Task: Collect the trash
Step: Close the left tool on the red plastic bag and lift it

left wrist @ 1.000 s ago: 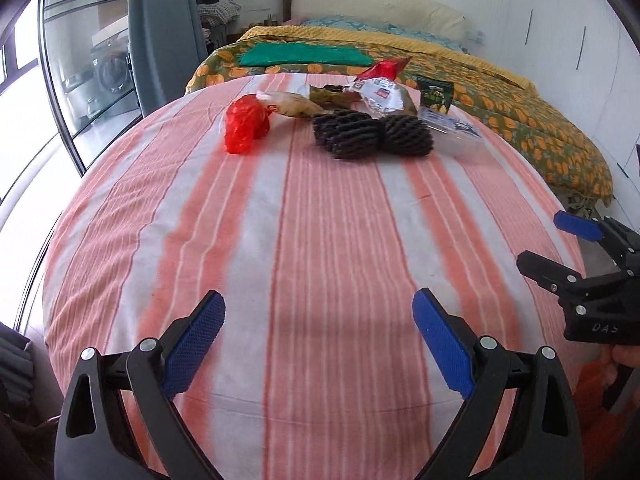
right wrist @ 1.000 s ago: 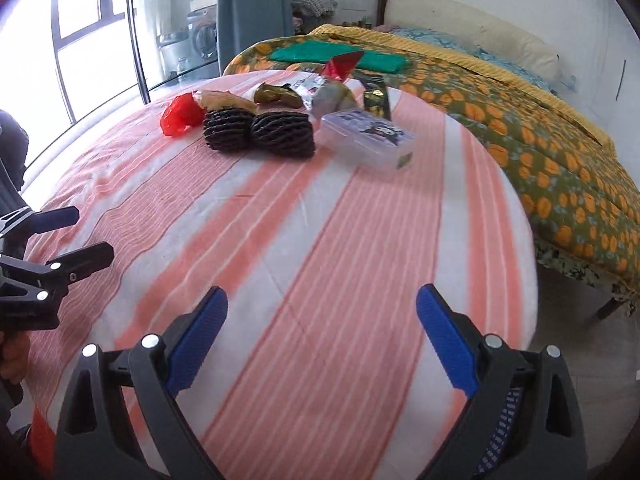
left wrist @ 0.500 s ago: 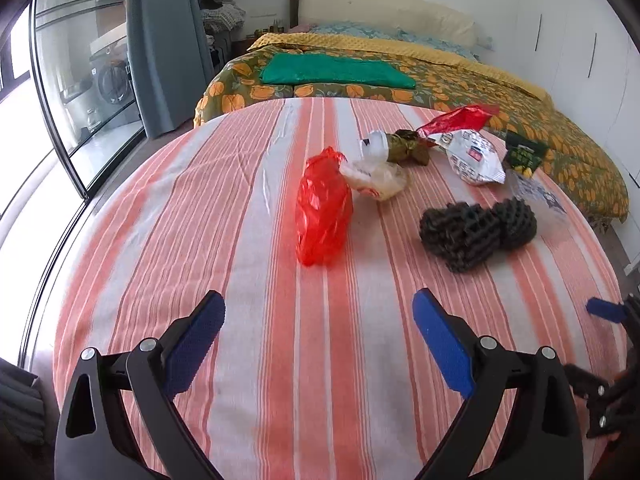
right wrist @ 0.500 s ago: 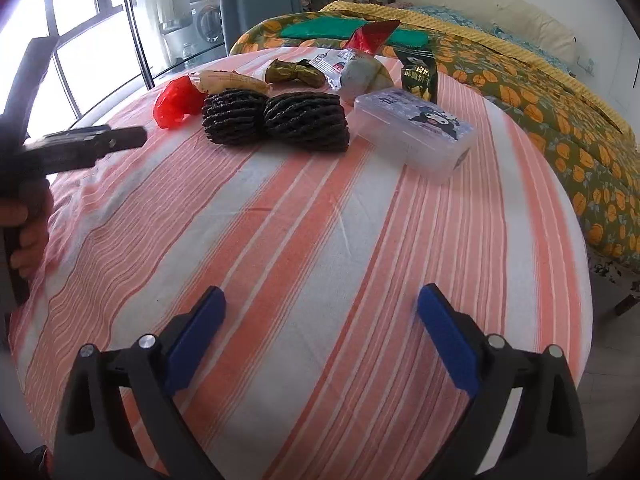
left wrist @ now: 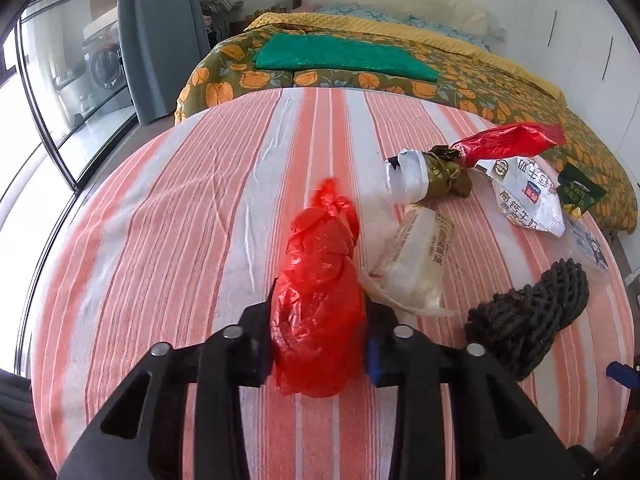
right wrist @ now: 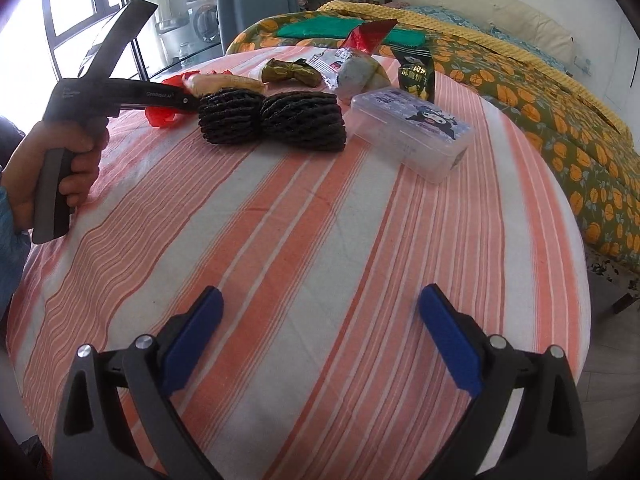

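Red plastic bag [left wrist: 320, 300]: light, soft, crinkly; left tongs [left wrist: 320, 344] just closing, pinching its bulging near end. Right tongs [right wrist: 320, 344] spread, empty, 6 o'clock over table [right wrist: 320, 220].

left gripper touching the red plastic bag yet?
Touching. Left wrist view: the left gripper has just closed, both pads pressing the red plastic bag.

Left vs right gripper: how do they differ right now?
Left gripper has just been closing, its jaws pressed on the red plastic bag; right gripper stands wide open, holding nothing. Left is at the trash pile; right hangs over bare striped tablecloth. Both have blue pads.
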A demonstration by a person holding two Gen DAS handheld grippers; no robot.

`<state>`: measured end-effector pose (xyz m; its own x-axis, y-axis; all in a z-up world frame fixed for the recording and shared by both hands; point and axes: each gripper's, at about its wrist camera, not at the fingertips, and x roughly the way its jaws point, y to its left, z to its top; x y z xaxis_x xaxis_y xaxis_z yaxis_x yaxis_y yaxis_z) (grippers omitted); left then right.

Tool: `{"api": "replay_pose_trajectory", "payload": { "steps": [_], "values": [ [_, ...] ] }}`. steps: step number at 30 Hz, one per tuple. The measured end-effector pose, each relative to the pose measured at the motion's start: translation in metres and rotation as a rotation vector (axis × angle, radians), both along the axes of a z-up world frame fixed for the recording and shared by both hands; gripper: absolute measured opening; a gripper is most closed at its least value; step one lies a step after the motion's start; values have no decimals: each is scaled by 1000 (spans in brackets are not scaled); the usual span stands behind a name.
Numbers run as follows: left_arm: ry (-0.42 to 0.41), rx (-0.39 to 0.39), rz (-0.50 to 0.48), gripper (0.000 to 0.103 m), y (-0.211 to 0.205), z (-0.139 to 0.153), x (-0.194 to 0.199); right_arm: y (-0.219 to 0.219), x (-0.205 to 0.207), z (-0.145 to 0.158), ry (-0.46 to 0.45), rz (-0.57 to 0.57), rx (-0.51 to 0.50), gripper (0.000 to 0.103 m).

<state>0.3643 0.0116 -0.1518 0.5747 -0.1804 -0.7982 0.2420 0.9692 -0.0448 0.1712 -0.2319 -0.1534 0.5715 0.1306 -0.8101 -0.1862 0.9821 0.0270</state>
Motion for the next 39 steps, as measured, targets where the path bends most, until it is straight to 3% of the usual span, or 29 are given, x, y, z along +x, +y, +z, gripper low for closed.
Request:
{"api": "replay_pose_trajectory", "payload": {
  "steps": [8, 12, 14, 17, 25, 28, 31, 34, 39],
  "values": [
    [17, -41, -8, 32, 41, 12, -95, 0, 0, 0, -2, -1, -3, 95],
    [13, -73, -41, 33, 39, 13, -142, -1, 0, 1, -5, -3, -7, 95],
    [-2, -70, -51, 43, 31, 12, -154, -1, -1, 1, -6, -4, -8, 95],
    [-35, -26, -53, 65, 18, 8, -157, -2, 0, 1, -6, -5, -9, 95],
    [2, 47, -47, 85, 6, -7, -144, -6, 1, 0, 5, -3, 26, 97],
    [7, 52, -45, 88, 6, -8, -143, -10, 3, 1, 15, 28, 57, 98],
    [11, 53, -42, 90, 6, -10, -142, -15, 12, 2, 34, 77, 26, 98],
    [13, 55, -39, 92, 5, -10, -141, -32, 36, 6, 36, 73, -27, 98],
    [15, 53, -38, 93, 5, -11, -140, -63, 95, 19, 22, 100, -14, 98]
  ]
}}
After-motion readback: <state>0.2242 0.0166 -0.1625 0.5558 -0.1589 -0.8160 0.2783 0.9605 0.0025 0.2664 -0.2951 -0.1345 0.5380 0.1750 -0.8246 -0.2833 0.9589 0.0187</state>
